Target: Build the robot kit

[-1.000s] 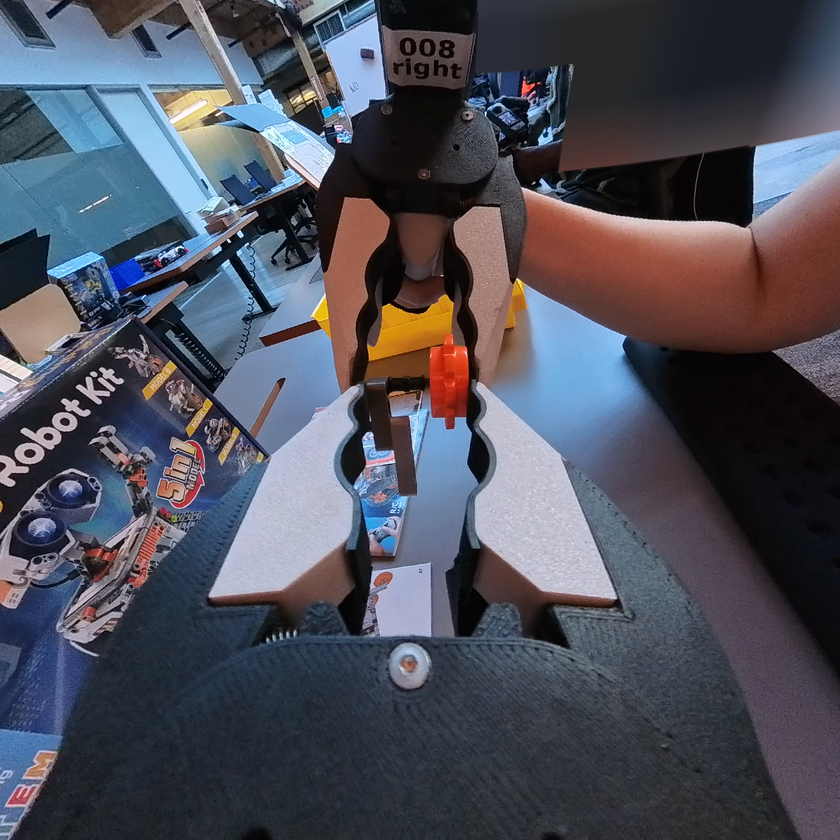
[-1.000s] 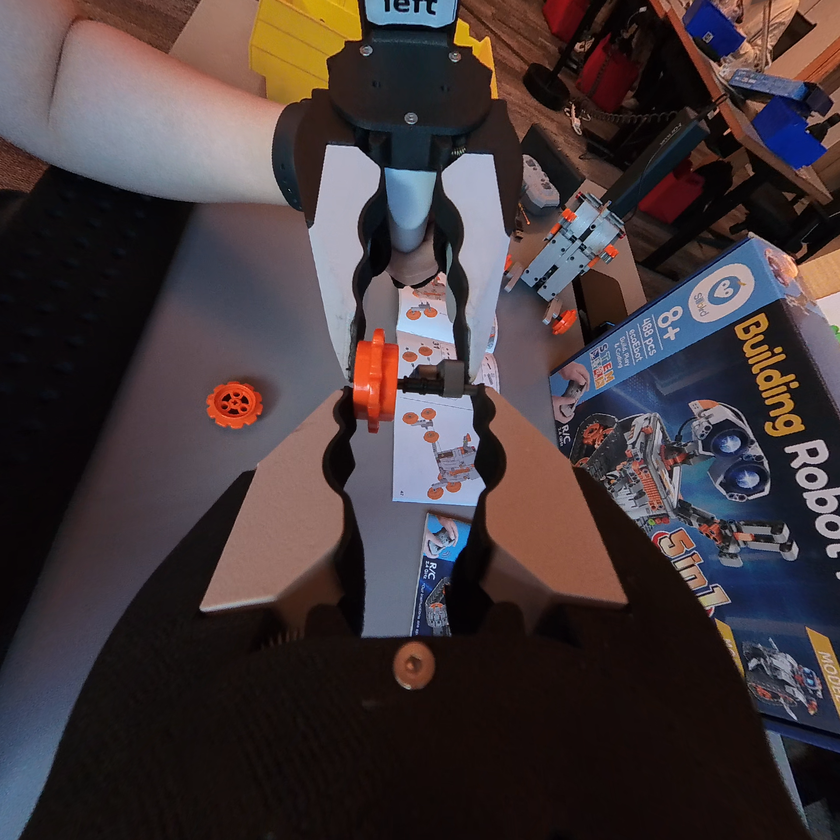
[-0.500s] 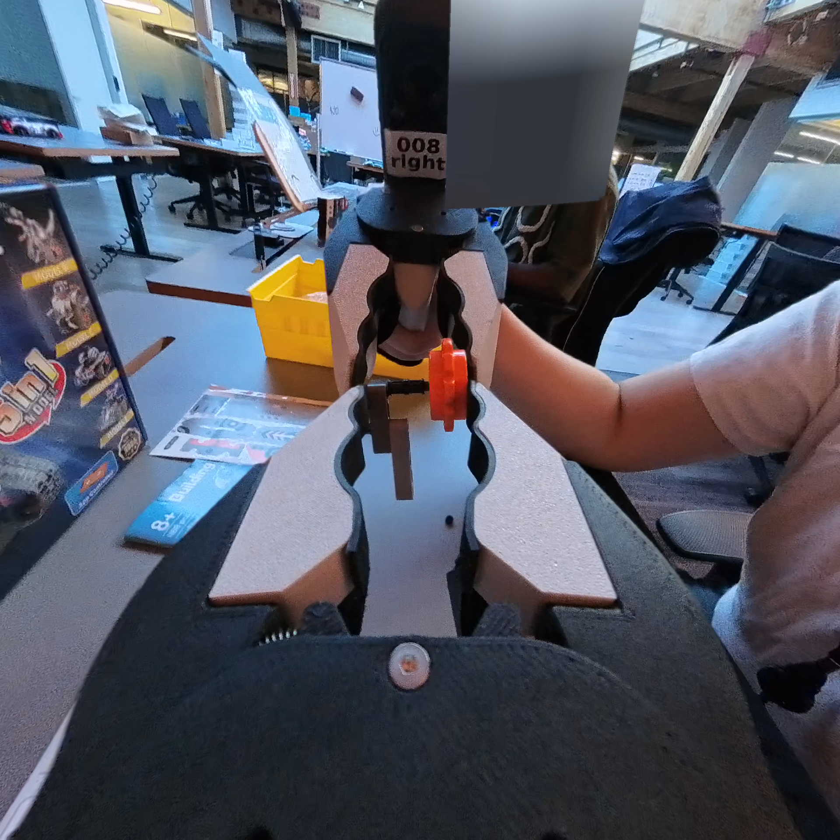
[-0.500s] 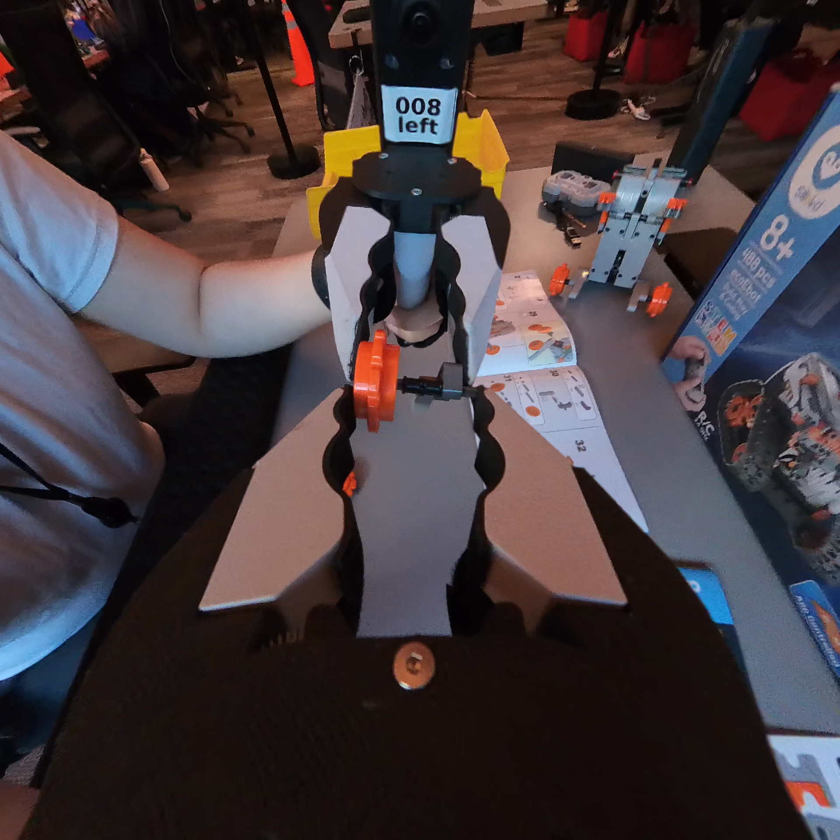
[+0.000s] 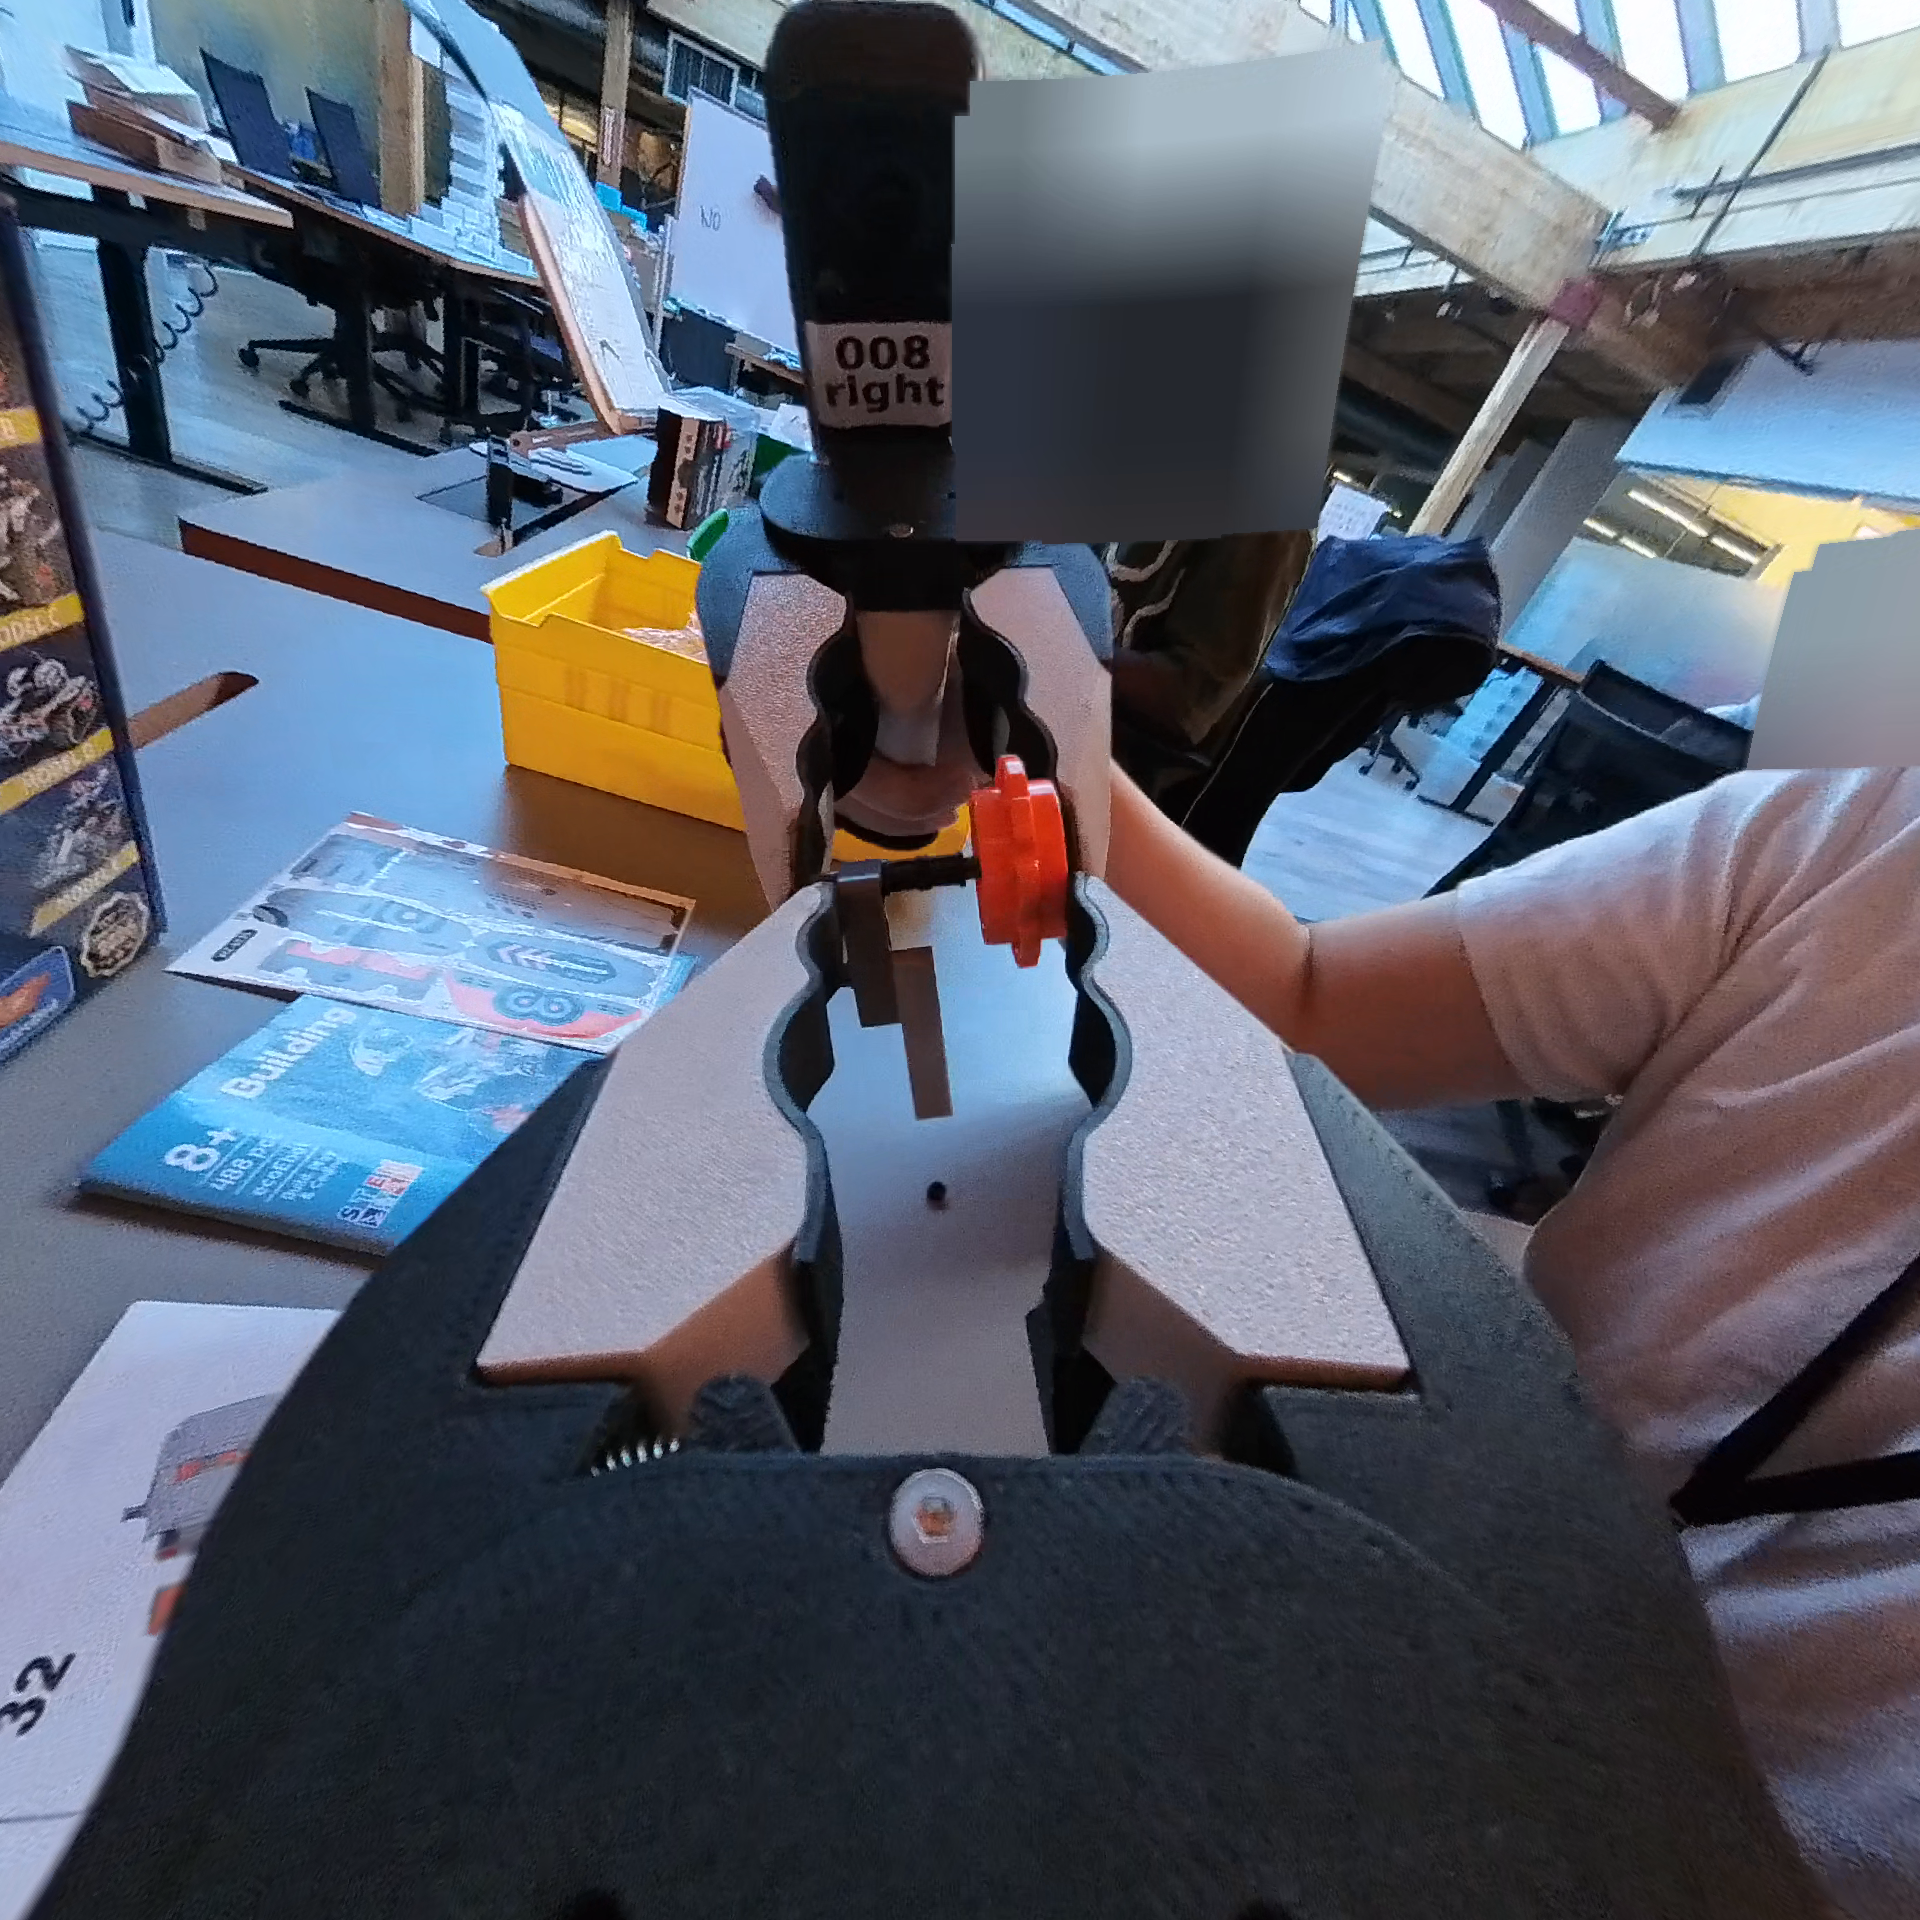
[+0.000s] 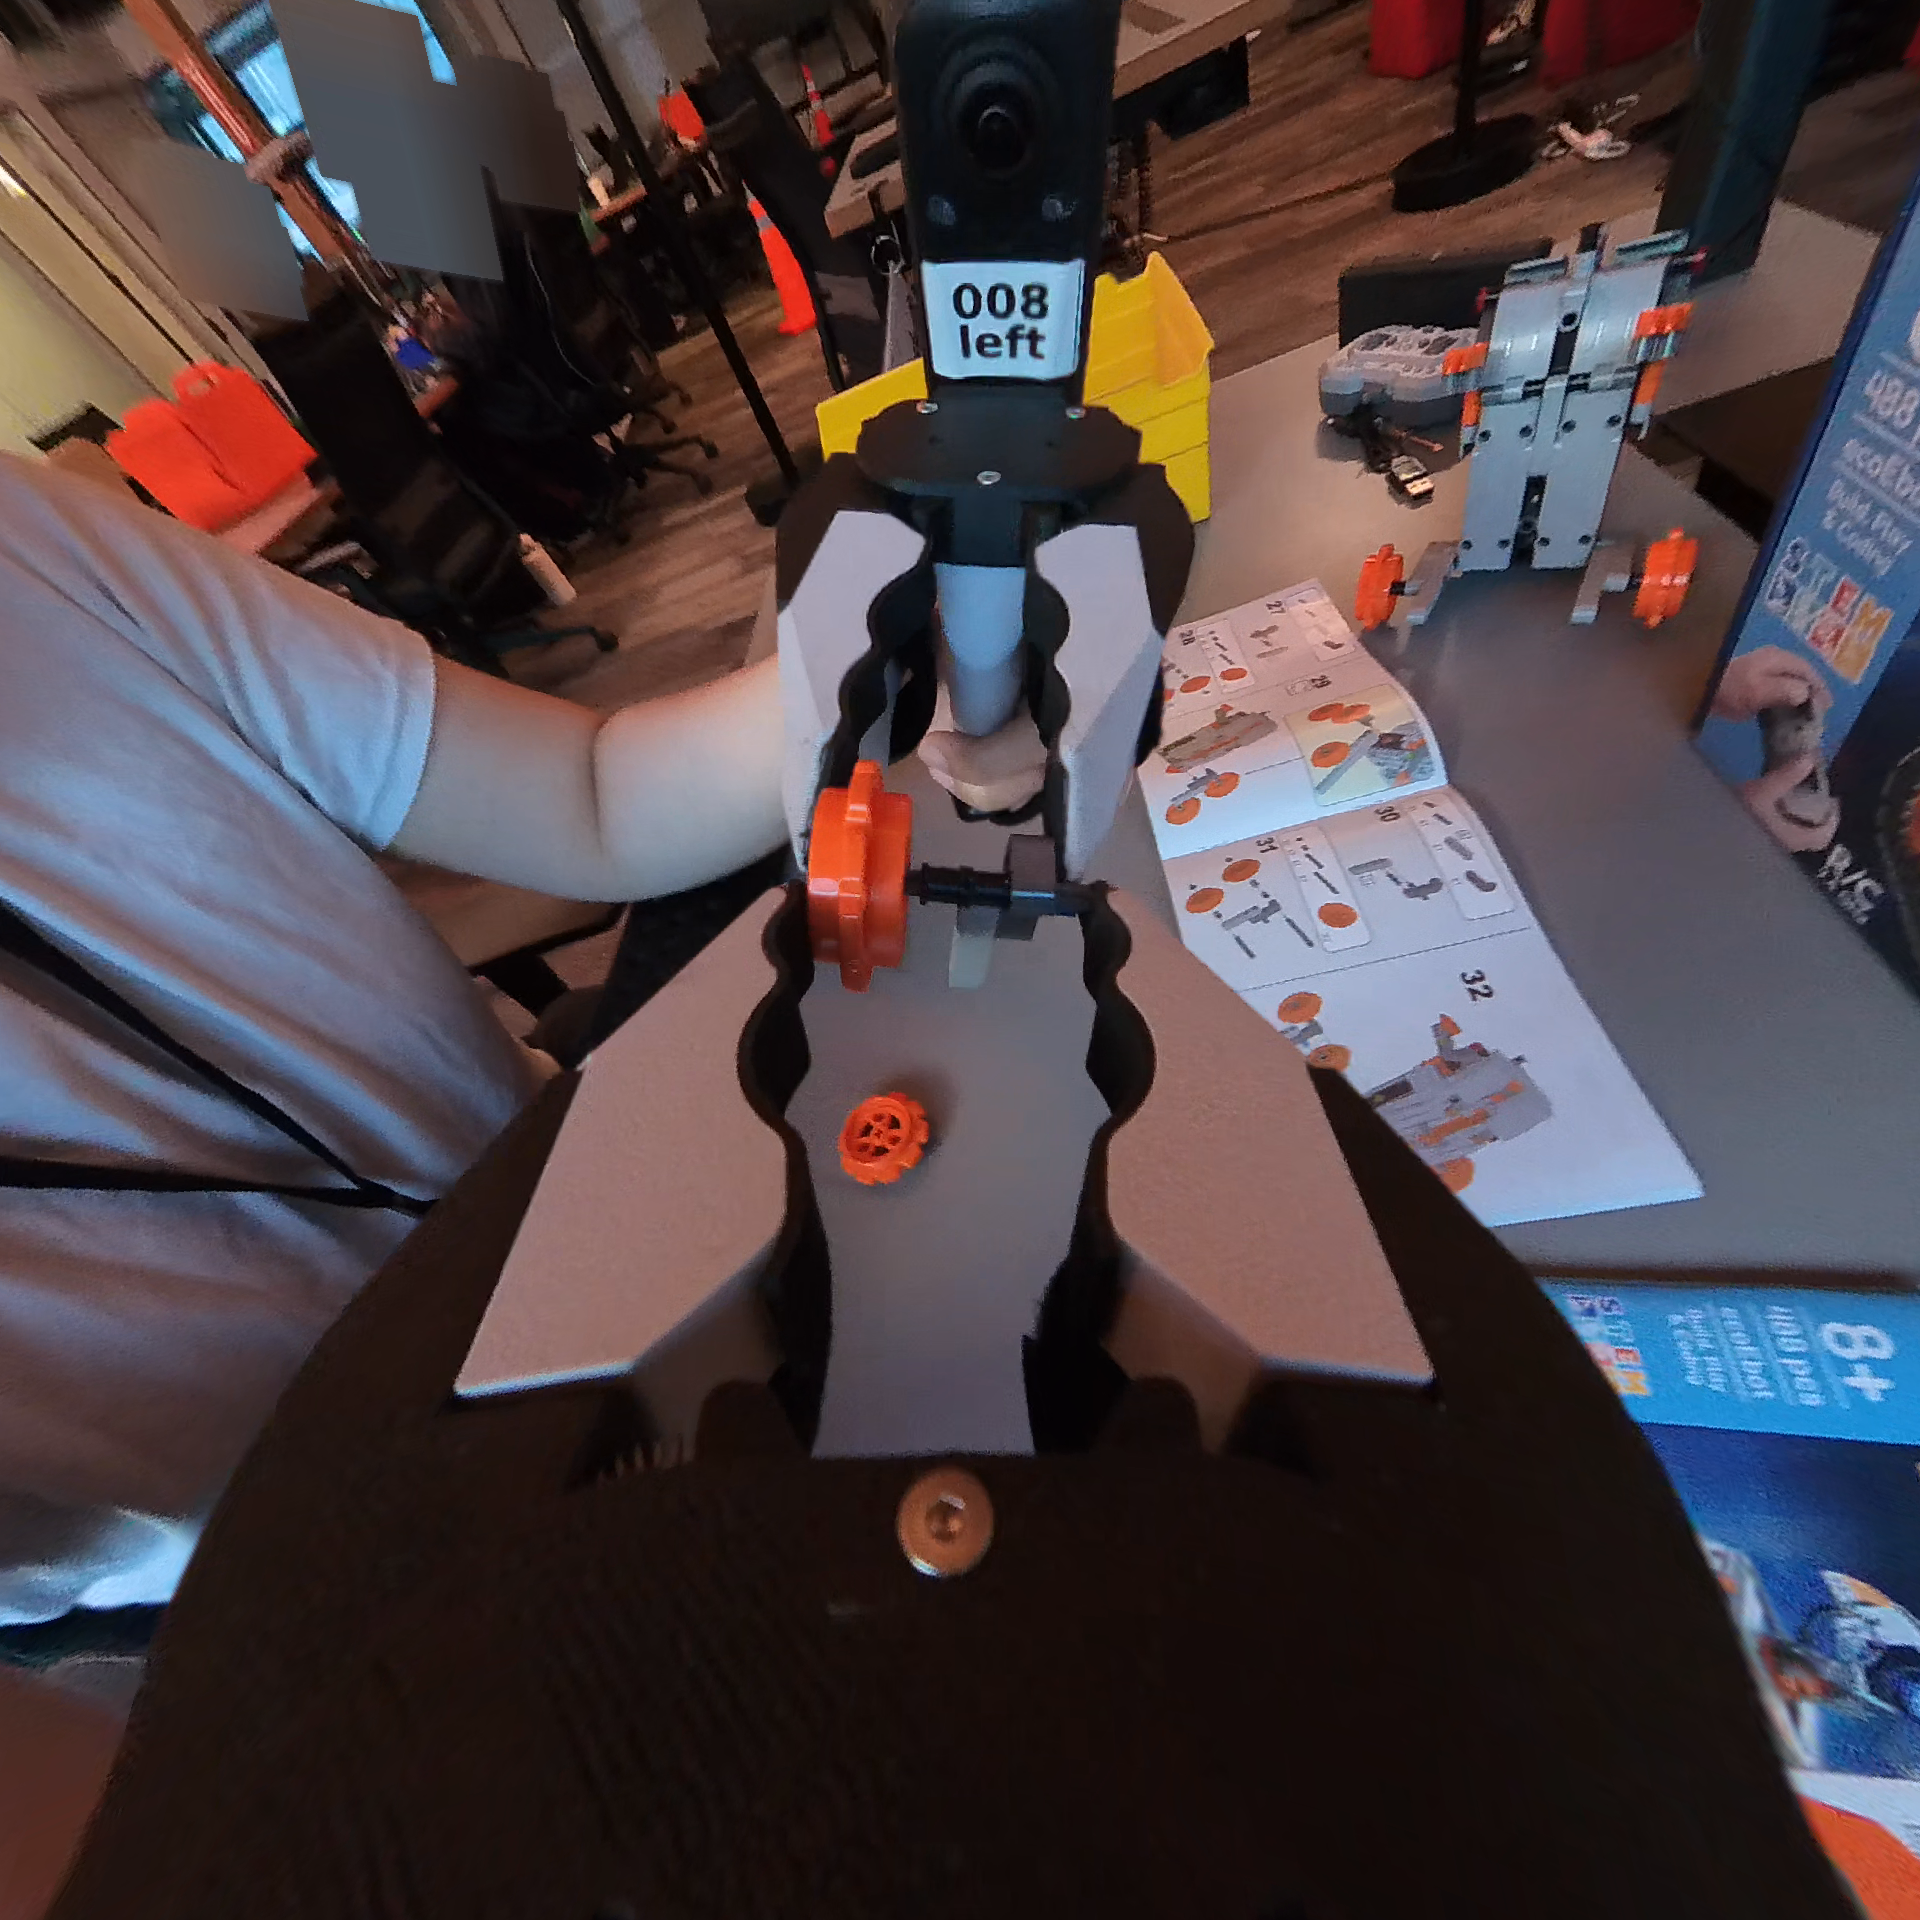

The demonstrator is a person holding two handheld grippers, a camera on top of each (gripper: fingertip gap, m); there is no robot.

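Claws share gear-axle piece, loose gear — booklet.

Grey table carried a yellow plastic bin at the far edge. A blue glossy booklet lay flat, just beside a printed sticker sheet. An open white instruction manual lay spread. A partly built grey-and-orange brick model stood upright beyond it. A loose orange toothed wheel lay alone. A tall blue printed kit box stood at the edge.
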